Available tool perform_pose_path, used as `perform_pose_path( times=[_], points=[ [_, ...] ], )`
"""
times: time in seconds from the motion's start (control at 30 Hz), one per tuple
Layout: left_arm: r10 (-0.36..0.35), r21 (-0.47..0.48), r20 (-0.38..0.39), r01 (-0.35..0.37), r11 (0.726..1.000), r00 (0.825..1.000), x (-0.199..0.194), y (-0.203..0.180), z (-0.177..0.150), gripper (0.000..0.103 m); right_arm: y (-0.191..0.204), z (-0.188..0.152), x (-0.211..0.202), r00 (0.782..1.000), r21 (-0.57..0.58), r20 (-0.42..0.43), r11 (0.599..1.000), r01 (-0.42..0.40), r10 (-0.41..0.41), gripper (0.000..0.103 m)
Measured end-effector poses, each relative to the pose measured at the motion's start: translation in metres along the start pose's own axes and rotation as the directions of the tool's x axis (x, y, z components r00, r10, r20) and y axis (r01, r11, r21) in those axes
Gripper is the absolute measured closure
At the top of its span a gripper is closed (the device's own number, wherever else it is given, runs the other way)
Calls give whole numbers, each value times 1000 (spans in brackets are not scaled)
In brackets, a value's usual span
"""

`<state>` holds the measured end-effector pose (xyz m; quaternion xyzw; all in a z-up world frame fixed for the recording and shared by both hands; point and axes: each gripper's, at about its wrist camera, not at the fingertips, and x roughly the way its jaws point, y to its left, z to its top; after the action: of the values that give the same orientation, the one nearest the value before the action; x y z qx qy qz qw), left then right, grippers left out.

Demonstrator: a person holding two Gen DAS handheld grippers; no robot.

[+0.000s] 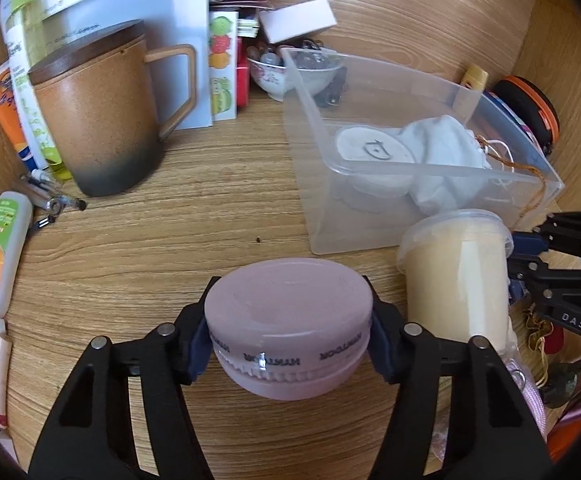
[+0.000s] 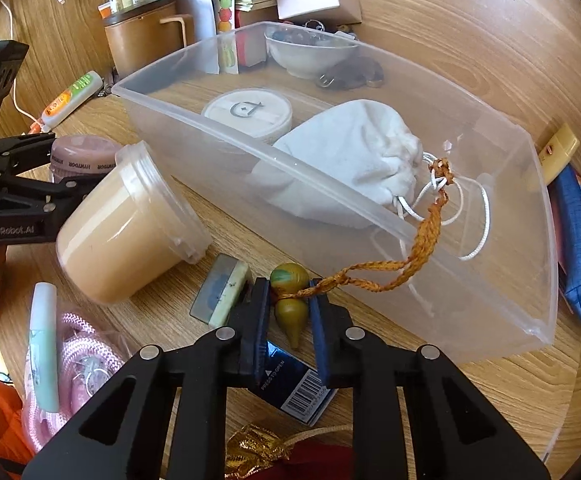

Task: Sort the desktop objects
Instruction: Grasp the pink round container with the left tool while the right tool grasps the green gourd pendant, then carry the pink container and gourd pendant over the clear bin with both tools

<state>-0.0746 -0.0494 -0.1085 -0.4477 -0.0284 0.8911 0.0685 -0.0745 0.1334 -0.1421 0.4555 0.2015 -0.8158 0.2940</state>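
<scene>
Left gripper (image 1: 290,344) clamped on pink round tin (image 1: 288,320), held above desk (image 1: 170,240). Right gripper (image 2: 290,312) closed on gourd charm (image 2: 288,300); braided orange cord (image 2: 410,256) draped over rim into clear bin (image 2: 490,288) ahead.

Step judged: two pick-ups made, drop into bin pending. Next move: each load to be carried forward over near wall, then released.

Counted: one bin; inside, one white pouch (image 2: 350,152), one round white case (image 2: 246,112). One cream tub (image 2: 130,232) between grippers. One brown mug (image 1: 98,120) ahead-left of left gripper.
</scene>
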Motion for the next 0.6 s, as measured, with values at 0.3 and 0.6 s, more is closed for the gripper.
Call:
perform_pose_path(
  times=[0.3, 0.6],
  points=[
    [35, -62, 28, -33, 998, 999, -8, 12, 0, 40, -5, -8, -17, 999, 6, 45, 1000, 15, -15, 86],
    [47, -95, 93, -38, 995, 995, -35, 7, 7, 40, -16, -10, -49, 991, 32, 132, 999, -11, 7, 86]
  ],
)
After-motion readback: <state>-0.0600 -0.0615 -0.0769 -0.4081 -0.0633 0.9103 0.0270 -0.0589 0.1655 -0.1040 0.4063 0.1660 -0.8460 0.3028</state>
